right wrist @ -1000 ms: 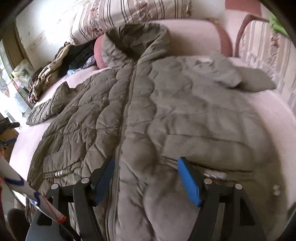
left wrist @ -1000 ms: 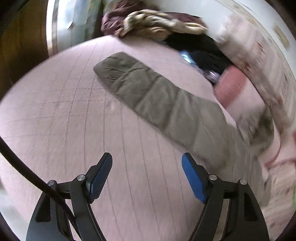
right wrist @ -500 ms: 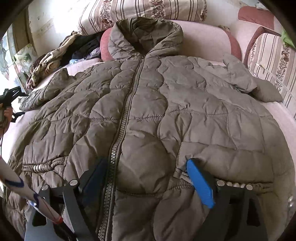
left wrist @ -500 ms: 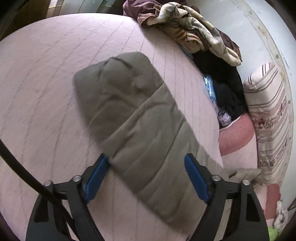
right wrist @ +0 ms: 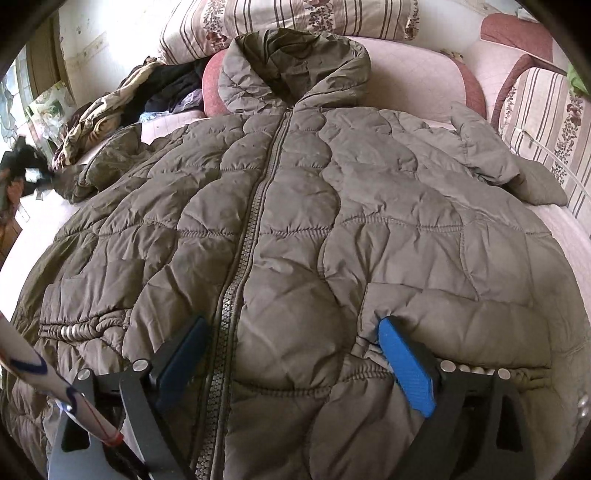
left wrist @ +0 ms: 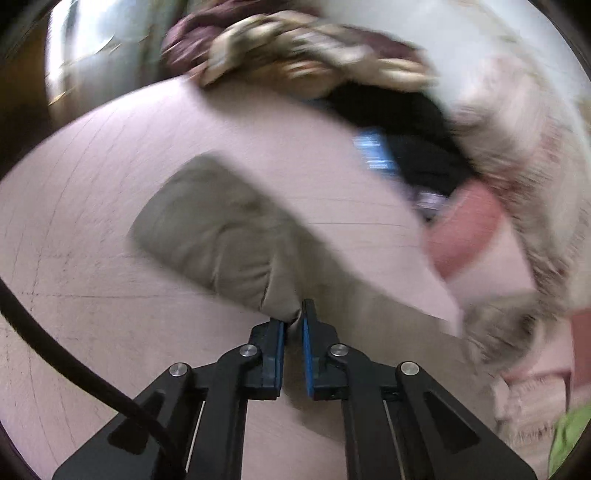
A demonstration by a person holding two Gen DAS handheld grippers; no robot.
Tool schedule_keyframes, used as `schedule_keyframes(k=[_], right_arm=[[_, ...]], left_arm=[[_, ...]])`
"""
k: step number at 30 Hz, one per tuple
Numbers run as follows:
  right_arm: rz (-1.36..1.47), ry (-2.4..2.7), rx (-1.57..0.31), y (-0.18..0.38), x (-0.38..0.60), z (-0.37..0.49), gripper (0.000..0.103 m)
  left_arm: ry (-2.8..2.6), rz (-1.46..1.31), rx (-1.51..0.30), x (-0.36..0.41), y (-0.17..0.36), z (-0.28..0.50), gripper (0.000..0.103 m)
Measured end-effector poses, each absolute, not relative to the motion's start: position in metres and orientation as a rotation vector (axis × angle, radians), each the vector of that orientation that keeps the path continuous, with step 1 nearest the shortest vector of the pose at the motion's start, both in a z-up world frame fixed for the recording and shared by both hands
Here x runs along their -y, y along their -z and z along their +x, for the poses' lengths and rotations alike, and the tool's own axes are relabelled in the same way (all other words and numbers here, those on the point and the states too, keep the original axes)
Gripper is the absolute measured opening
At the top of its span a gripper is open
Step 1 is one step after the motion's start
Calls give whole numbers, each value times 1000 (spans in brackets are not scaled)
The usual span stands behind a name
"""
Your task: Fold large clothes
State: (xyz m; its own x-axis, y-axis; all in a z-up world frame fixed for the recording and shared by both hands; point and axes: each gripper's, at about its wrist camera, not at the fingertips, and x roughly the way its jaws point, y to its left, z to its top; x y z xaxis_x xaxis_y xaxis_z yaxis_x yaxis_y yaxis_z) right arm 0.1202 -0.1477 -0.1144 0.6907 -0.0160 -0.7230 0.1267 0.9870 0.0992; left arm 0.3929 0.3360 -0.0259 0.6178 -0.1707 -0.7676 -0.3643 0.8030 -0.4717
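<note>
An olive quilted hooded coat (right wrist: 314,229) lies front up and zipped on the pink bed, hood at the far end. In the left wrist view its sleeve (left wrist: 221,229) stretches over the pink sheet. My left gripper (left wrist: 293,321) is shut on a pinch of that sleeve's edge; the view is blurred. It also shows small at the far left of the right wrist view (right wrist: 33,170), at the sleeve's end. My right gripper (right wrist: 291,347) is open, its blue pads either side of the zip low on the coat's front. The other sleeve (right wrist: 509,170) lies at the right.
A heap of mixed clothes (left wrist: 295,55) lies at the bed's far left corner, also in the right wrist view (right wrist: 122,107). Striped floral pillows (right wrist: 288,18) and a pink bolster (left wrist: 465,232) line the head. A striped cushion (right wrist: 546,110) stands at the right.
My left gripper has closed on the sleeve, which now bunches at its tips. My right gripper has moved a little closer over the coat's lower front and stays open.
</note>
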Motion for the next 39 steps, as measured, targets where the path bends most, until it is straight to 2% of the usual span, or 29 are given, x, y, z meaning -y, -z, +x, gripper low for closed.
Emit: schedule_keyframes(k=[5,8,14,17,18,19,22,25,30,34,35,37,39], right_arm=[[151,77,-797,114,148,119,97],[158,74,-791,115,149,118,97],[183,59,-780,115,153,114,97],[199,50,-774,114,155,114,97],[200,49,-773,114,155,113,97],[201,48,-772,114,155,113,97],[206,45,-769,114,156,113,97],[210,42,-766,114,156,112,97],[194,50,-774,115,154,113,97],[171,59,-805,110,152,116,97],[159,57,-820,104,152,116,97],[187,46,-808,87,157,114,88],[241,53,-777,69,168,114,88]], left_arm=[[150,-562,-835,-234,-49,375,8],[315,-511,-832,-162,-73,366,8],[504,-342,-911,-21,-58,344,8],[504,-272,-952,17,-42,328,21],[515,-258,-960,25,-38,319,33],[522,-256,-960,26,-37,314,45],[506,-231,-931,17,-37,276,61],[405,-185,-899,-6,-31,235,72],[100,-38,-867,-53,15,186,72],[13,26,-915,-69,47,179,72],[17,24,-923,-73,52,178,72],[24,12,-913,-80,56,174,72],[28,8,-892,-84,55,172,72]])
